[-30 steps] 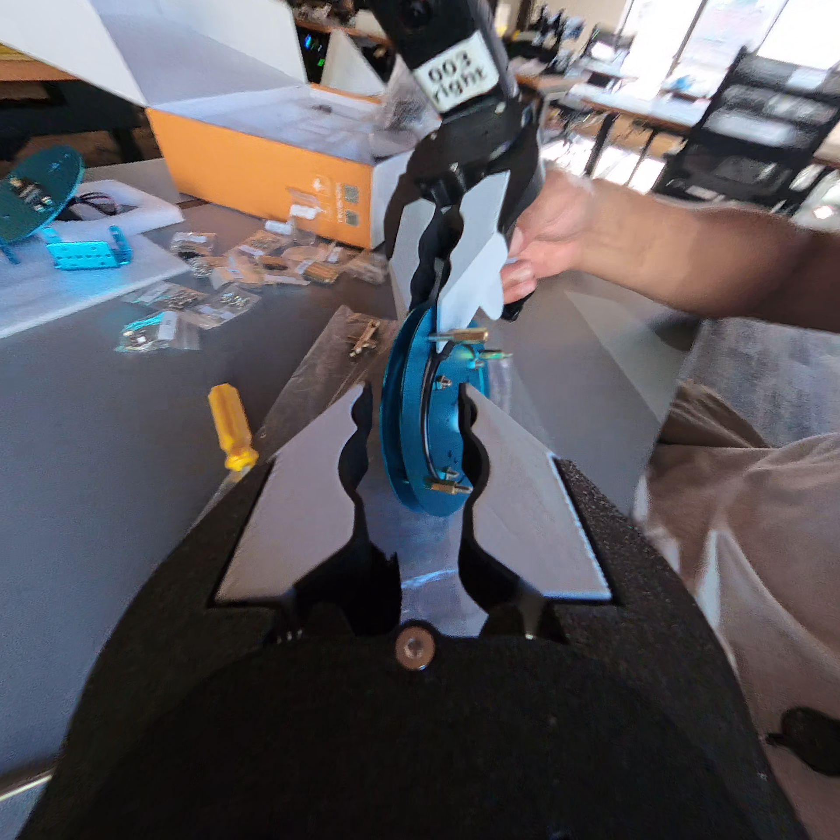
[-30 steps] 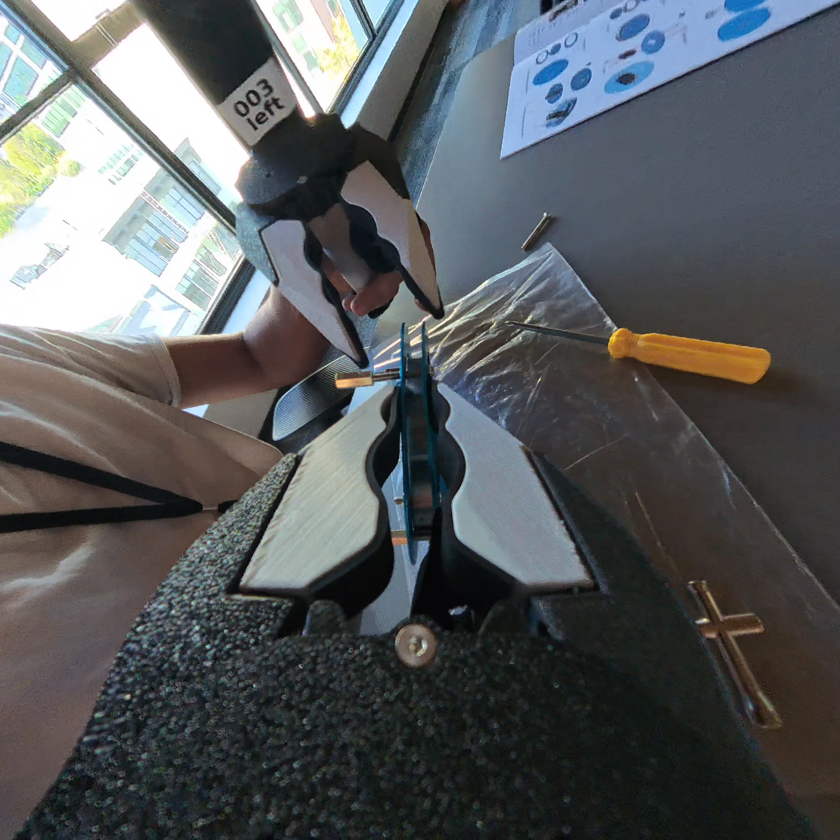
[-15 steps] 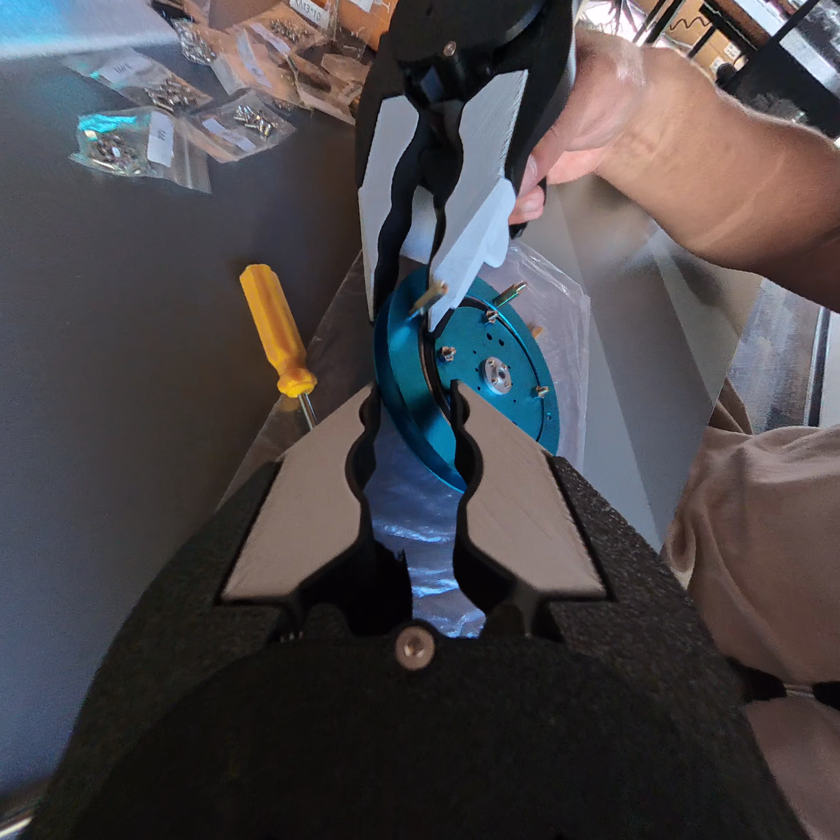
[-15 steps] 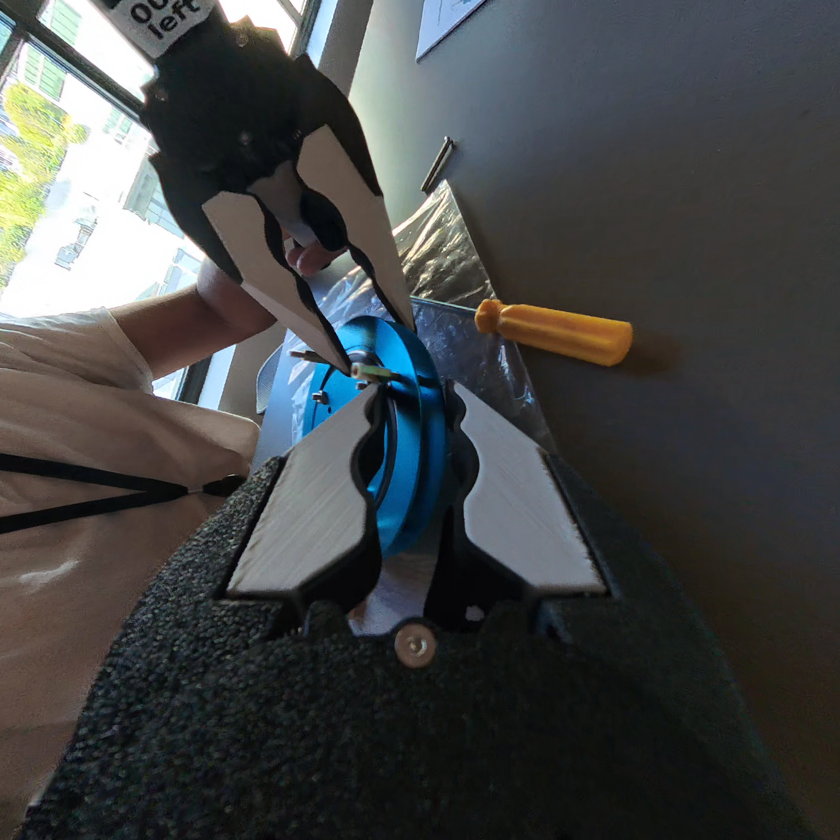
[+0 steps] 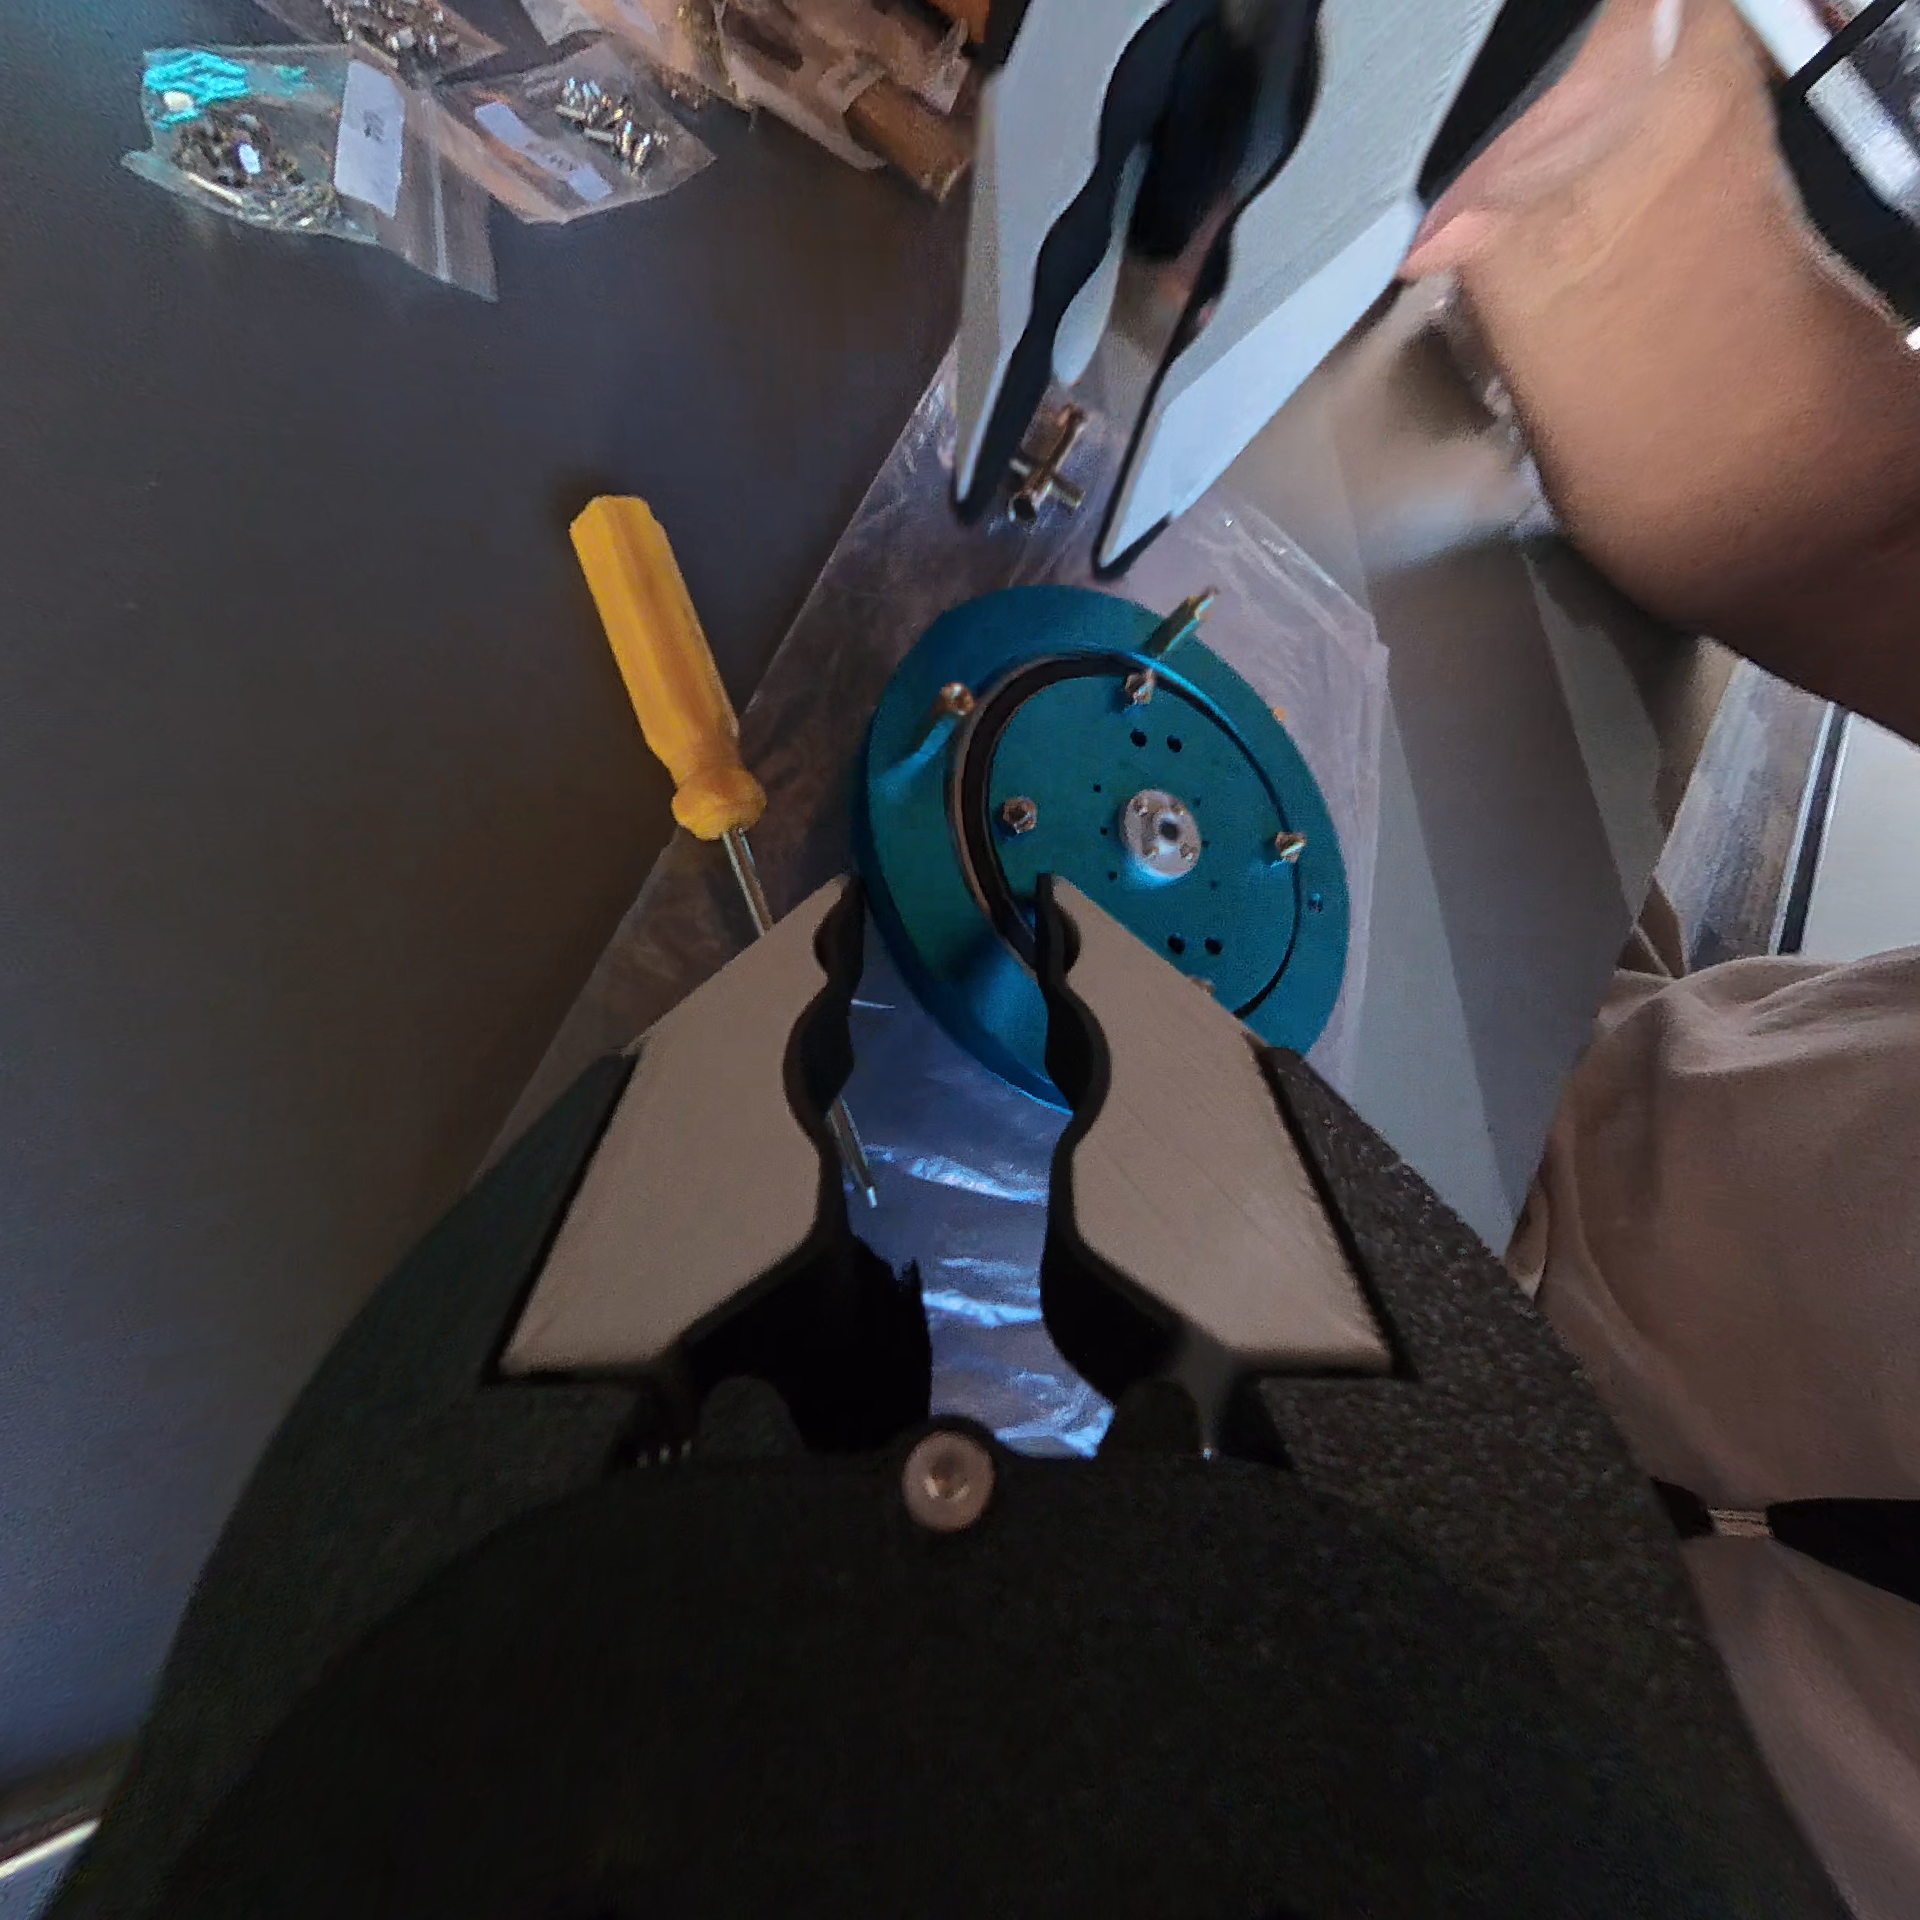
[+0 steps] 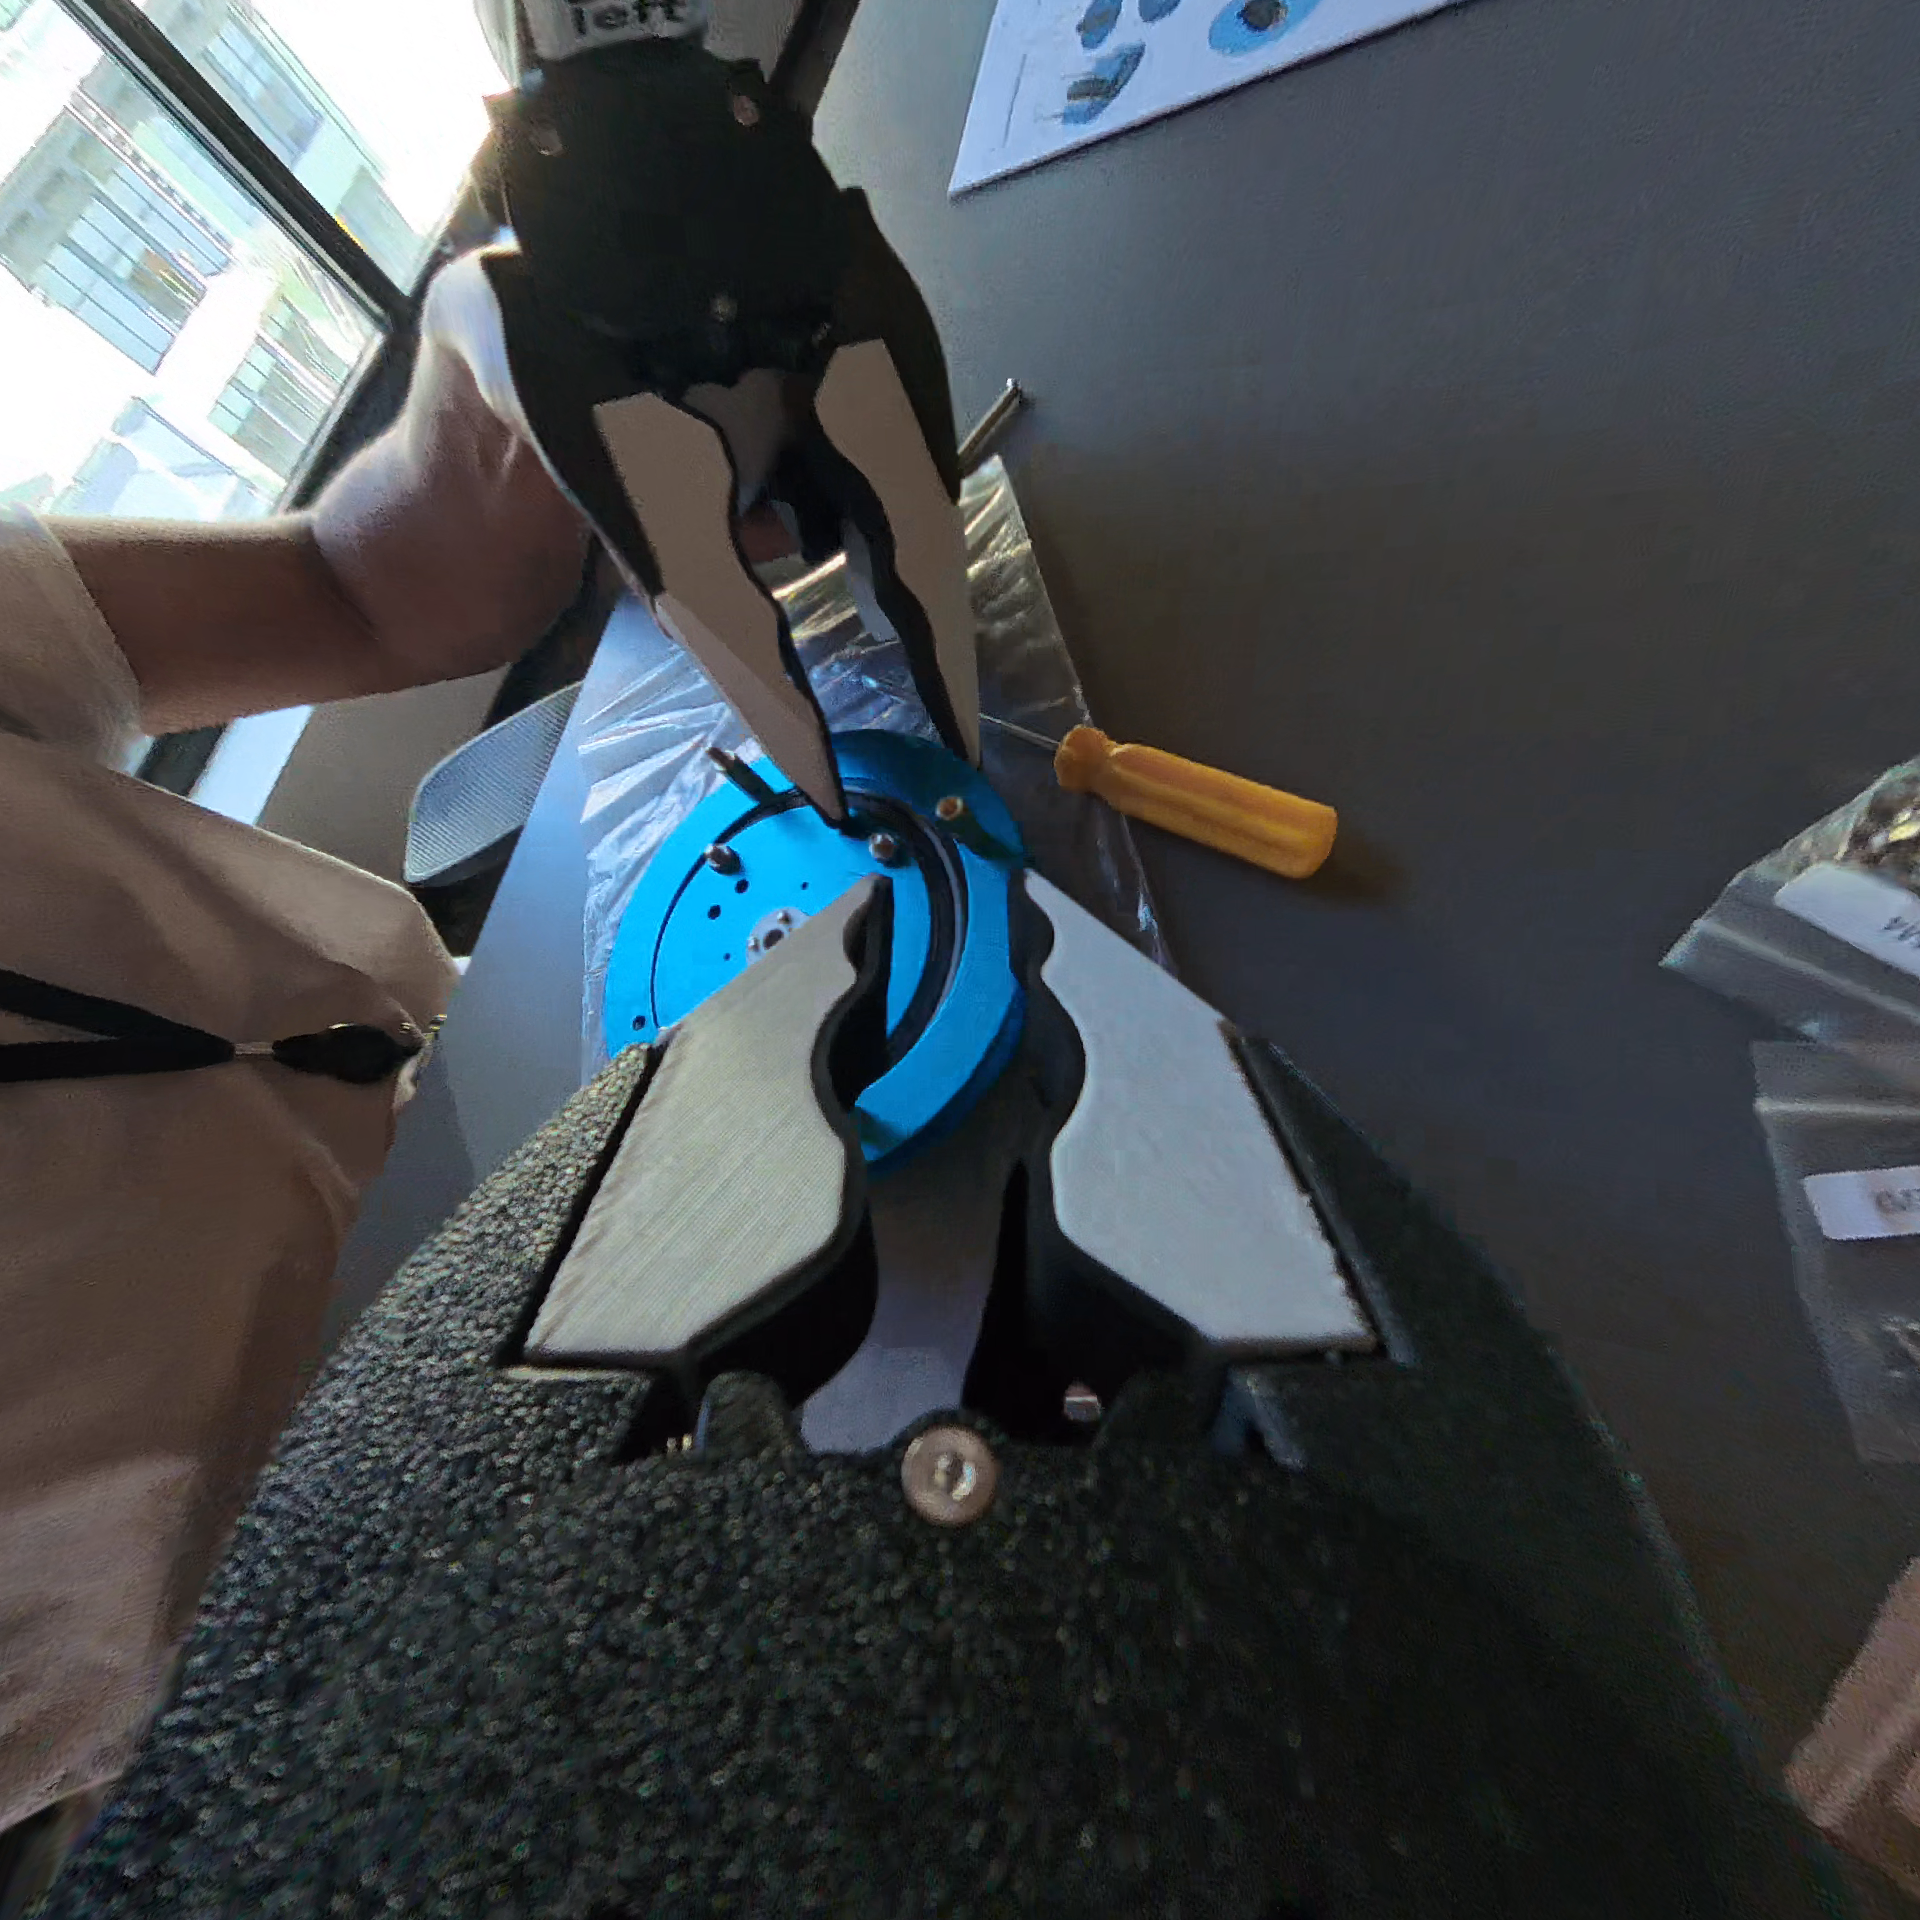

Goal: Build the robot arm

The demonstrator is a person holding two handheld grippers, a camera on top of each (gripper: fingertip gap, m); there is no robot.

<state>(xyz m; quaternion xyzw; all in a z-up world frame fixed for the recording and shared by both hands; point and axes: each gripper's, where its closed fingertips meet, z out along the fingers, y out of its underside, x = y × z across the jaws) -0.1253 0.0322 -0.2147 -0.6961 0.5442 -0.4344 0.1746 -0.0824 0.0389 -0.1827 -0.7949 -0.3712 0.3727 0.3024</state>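
A blue round two-plate disc assembly (image 5: pixel 1143 769) with brass standoffs and a black ring lies on a clear plastic bag (image 5: pixel 966 1247). It also shows in the right wrist view (image 6: pixel 707 935). My left gripper (image 5: pixel 945 894) is closed over its near rim, one finger on the top face and one outside the edge. It also shows in the right wrist view (image 6: pixel 902 781). My right gripper (image 6: pixel 951 883) is open and empty above the disc. In the left wrist view it (image 5: pixel 1044 525) hangs clear of the disc's far side, over a small cross-shaped wrench (image 5: pixel 1039 468).
A yellow-handled screwdriver (image 5: pixel 665 665) lies left of the disc, its shaft on the bag. Bags of screws (image 5: pixel 343 145) lie at the far left. A printed sheet (image 6: pixel 1143 83) and a small metal rod (image 6: pixel 992 416) lie on the grey table (image 5: pixel 260 727). A person's hand (image 5: pixel 1662 364) is at upper right. Some 6 centimeters of space lies between my two pairs of fingers.
The disc has gone from upright between both grippers to lying down on the bag. My right gripper has let go and drawn back. My left gripper still grips the rim.
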